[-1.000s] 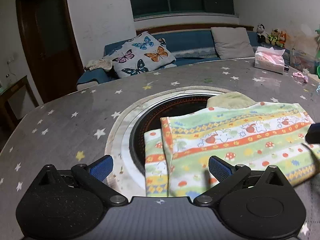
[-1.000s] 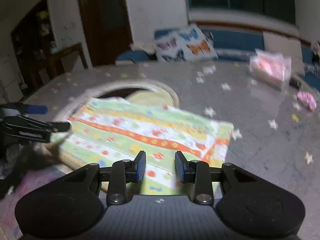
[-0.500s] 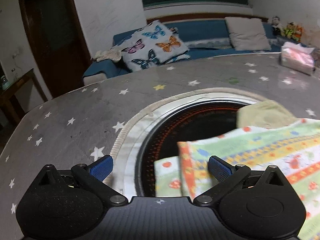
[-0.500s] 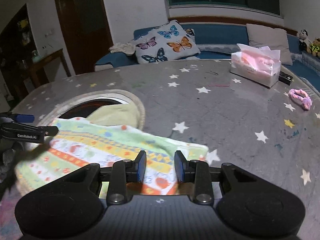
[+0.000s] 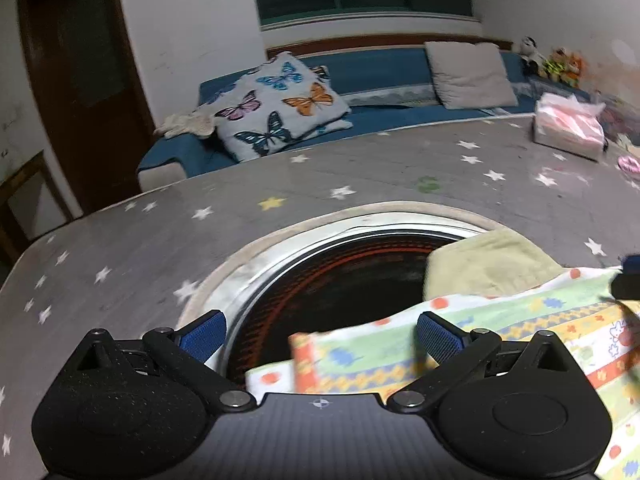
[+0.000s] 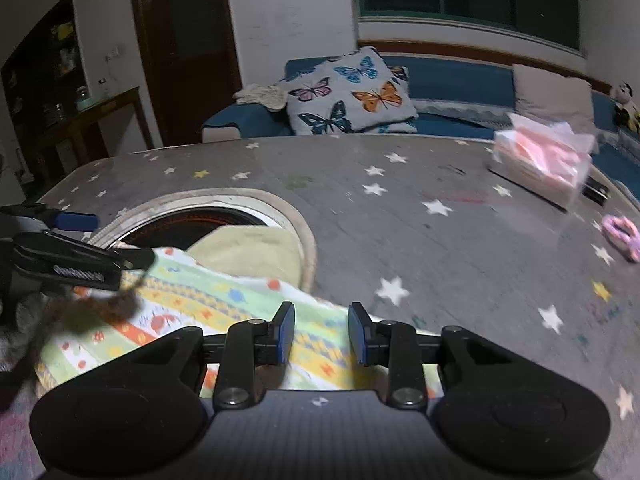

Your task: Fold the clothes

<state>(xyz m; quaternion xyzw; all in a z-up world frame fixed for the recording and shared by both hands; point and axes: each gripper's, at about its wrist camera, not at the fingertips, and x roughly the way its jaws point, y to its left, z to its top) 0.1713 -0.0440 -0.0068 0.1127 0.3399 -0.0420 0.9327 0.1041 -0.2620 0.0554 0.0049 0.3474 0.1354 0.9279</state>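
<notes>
A folded garment (image 5: 500, 332) with green, yellow and orange stripes and small cartoon prints lies flat on the star-patterned table (image 5: 360, 184). It partly covers the round dark recess (image 5: 344, 276). A pale yellow cloth (image 5: 488, 268) sticks out from under its far edge. My left gripper (image 5: 320, 332) is wide open above the garment's left end and holds nothing. My right gripper (image 6: 322, 334) hangs over the garment (image 6: 224, 304) near its right edge, its jaws a narrow gap apart with cloth showing below and nothing pinched. The left gripper (image 6: 72, 256) also shows at the left of the right wrist view.
A pink tissue box (image 6: 540, 164) and a pink hair tie (image 6: 622, 236) lie on the table's far right. A blue sofa (image 5: 380, 76) with a butterfly pillow (image 5: 280, 108) stands behind the table. Bare grey tabletop stretches to the right of the garment.
Both grippers have drawn back toward the near edge, so the garment sits lower in both views. The garment lies still. Neither jaw opening has changed.
</notes>
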